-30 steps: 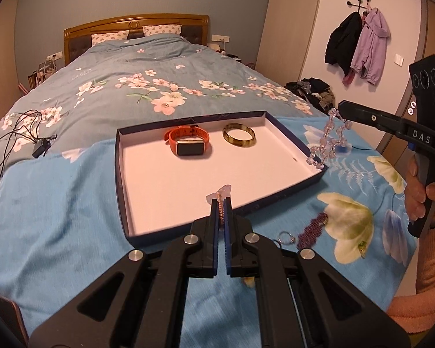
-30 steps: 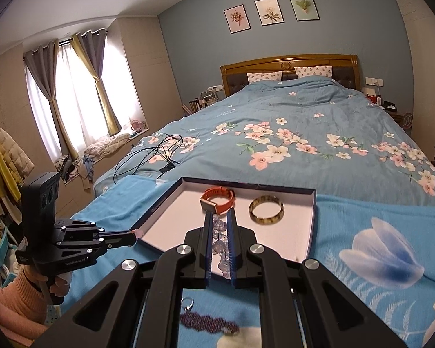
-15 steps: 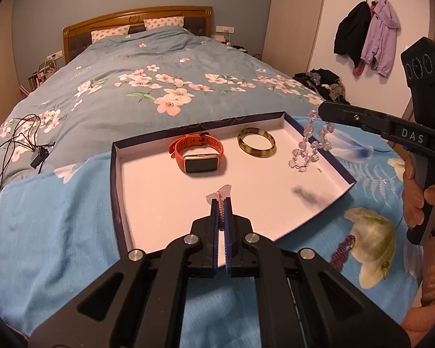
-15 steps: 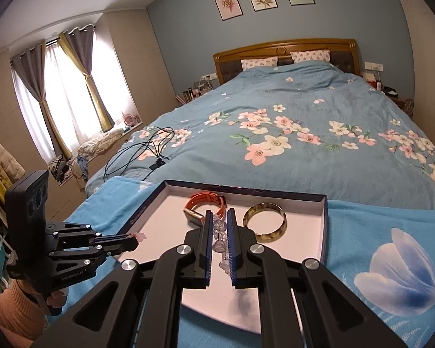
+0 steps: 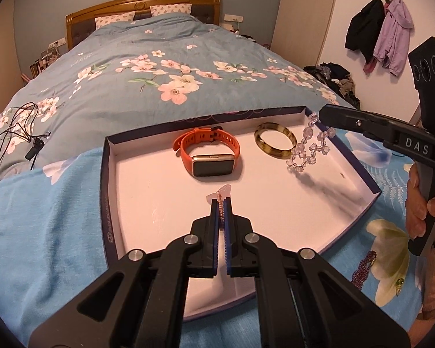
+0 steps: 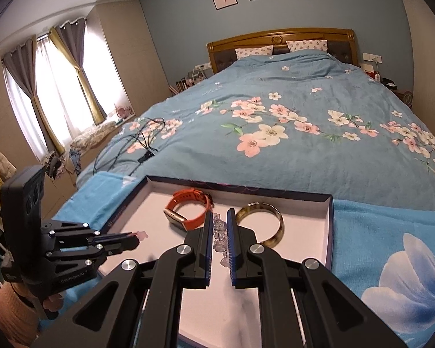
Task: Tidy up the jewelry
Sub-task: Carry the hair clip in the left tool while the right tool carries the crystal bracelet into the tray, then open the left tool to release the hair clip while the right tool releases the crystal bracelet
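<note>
On the bed, shallow box lid serving as tray, white floor mostly bare. Left hand-held gripper pressed together on a thin beaded chain with pale pink charm, held over tray's near-middle, not yet laid down. Further in: orange smartwatch lying flat, already placed. Just right of it, amber bangle, also placed. Right hand-held gripper pinching clear crystal-bead bracelet, dangling above tray beside bangle, not touching floor. Outside tray at far right, purple beaded piece on blue blanket, untouched. Judgement: roughly halfway; two in, two in transit, at least one left.
</note>
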### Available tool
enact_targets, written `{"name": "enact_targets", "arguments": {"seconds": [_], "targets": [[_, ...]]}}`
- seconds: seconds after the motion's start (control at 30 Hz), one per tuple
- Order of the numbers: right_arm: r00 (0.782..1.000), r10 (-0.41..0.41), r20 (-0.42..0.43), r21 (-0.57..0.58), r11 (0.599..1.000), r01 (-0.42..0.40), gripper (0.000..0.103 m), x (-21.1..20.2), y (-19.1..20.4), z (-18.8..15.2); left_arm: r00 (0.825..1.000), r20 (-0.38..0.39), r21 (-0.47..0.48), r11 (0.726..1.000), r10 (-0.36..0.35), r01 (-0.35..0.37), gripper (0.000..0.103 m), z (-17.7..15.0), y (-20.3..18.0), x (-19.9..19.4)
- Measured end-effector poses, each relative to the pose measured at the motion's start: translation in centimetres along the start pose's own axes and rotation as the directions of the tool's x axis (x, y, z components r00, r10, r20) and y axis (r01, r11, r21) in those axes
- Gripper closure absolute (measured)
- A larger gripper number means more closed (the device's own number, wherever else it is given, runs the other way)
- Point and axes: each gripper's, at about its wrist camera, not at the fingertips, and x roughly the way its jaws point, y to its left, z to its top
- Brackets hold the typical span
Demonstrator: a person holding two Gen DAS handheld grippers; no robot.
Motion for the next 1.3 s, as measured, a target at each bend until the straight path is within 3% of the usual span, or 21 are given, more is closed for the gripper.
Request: {"name": "enact_targets", "arguments": {"seconds": [0.53, 0.67, 0.77, 0.93, 1.13, 1.3], "targets": [[0.993, -0.048, -0.109, -0.043, 0.998, 0.043, 0.094, 3.2, -0.4, -1.4, 0.998, -0.063, -0.026, 1.000, 0.005, -0.007, 0.099, 1.6, 0.9, 3.7], [0.994, -0.057, -0.097, -0.031, 0.998, 0.054, 0.084, 2.5, -0.5, -1.3, 0.998, -0.064, -0.038, 0.999, 0.015, -0.018, 0.098, 2.0, 1.0, 4.6], [0.995, -0.053, -0.085, -0.021, 0.998, 0.052, 0.080, 1.6, -0.5, -1.3, 0.999, -0.047, -0.054, 0.998, 0.009, -0.012, 0.086, 2.4, 1.1, 4.7], [0.998, -0.020, -0.052, -0.052, 0.999, 0.018, 0.070, -1.8, 0.7, -2.2, 1.000, 0.016, -0.048, 0.999, 0.026, -0.025, 0.064, 2.2, 1.1, 2.5], [0.999, -0.003, -0.052, -0.111, 0.994, -0.003, 0.063, -5.2, 2.2, -4.6, 0.995, 0.099, -0.007, 1.000, 0.029, -0.028, 0.059, 0.0, 0.4, -2.7], [0.996, -0.011, -0.084, -0.123, 0.992, 0.001, 0.062, -6.6, 2.6, -7.2, 0.993, 0.121, 0.017, 1.000, 0.006, -0.008, 0.057, -3.2, -0.2, -6.4]]}}
